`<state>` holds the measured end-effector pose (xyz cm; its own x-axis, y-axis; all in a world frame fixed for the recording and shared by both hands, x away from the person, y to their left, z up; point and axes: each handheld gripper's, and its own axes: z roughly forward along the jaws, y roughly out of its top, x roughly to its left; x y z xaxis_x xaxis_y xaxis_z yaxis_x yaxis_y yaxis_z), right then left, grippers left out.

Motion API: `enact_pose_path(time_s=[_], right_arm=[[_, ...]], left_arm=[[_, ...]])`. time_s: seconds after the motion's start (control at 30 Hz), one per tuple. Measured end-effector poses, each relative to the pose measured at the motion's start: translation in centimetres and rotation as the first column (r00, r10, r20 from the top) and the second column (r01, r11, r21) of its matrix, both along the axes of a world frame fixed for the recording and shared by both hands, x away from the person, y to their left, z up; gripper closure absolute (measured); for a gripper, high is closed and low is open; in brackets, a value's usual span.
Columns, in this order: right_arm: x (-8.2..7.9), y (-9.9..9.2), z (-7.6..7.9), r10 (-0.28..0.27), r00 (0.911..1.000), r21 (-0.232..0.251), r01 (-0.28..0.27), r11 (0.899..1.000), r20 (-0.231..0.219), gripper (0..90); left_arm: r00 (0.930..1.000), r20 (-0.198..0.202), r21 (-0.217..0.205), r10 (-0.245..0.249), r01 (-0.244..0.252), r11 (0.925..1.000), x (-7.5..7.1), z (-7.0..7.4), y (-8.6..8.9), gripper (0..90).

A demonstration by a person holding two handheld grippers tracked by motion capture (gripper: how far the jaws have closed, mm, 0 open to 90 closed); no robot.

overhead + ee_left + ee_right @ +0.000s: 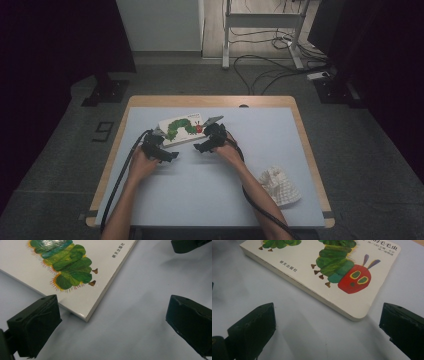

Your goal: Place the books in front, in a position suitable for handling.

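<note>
A white board book (182, 129) with a green caterpillar and a red head on its cover lies flat on the pale blue table top (210, 190). My left gripper (170, 156) rests just in front of the book's near left corner, with its jaws wide apart. In the left gripper view that corner of the book (75, 265) reaches in between the jaws of my left gripper (112, 325), untouched. My right gripper (201, 147) is open at the near right corner. In the right gripper view the book's (324, 270) rounded corner sits ahead of my right gripper (327, 332).
A crumpled white cloth (280, 186) lies at the table's near right. The table has a wooden rim (305, 145). Behind it, cables (260, 70) and a metal desk frame (260, 20) are on the floor. The other gripper's jaw (187, 245) shows top right in the left gripper view.
</note>
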<state>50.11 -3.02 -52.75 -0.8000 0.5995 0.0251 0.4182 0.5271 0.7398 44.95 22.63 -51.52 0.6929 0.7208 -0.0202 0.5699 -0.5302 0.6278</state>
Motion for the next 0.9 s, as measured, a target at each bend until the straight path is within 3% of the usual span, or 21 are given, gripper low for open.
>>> enact_pose_path(time_s=[0.23,0.6,0.67,0.9], right_arm=[[0.28,0.49,-0.48,0.027,0.9993,0.013,-0.027,1.000,-0.026,0.4],[0.31,0.77,-0.57,0.020,0.9996,-0.012,-0.020,1.000,-0.019,0.7],[0.27,0.75,-0.56,0.009,0.9993,0.012,-0.009,1.000,-0.037,0.0],[-0.14,0.71,-0.54,0.014,0.9992,0.006,-0.014,1.000,-0.039,0.0]], left_arm=[[0.9997,0.011,0.001,0.022,-0.022,0.9998,-0.01,-0.58,0.06,0.0],[0.9992,0.000,0.006,0.039,-0.039,0.9992,-0.01,-0.93,0.06,0.0],[0.9986,-0.005,0.008,0.052,-0.052,0.9986,-0.01,-0.90,-0.08,0.0],[0.9982,-0.013,-0.017,0.058,-0.058,0.9982,-0.09,-0.91,0.06,0.0]])
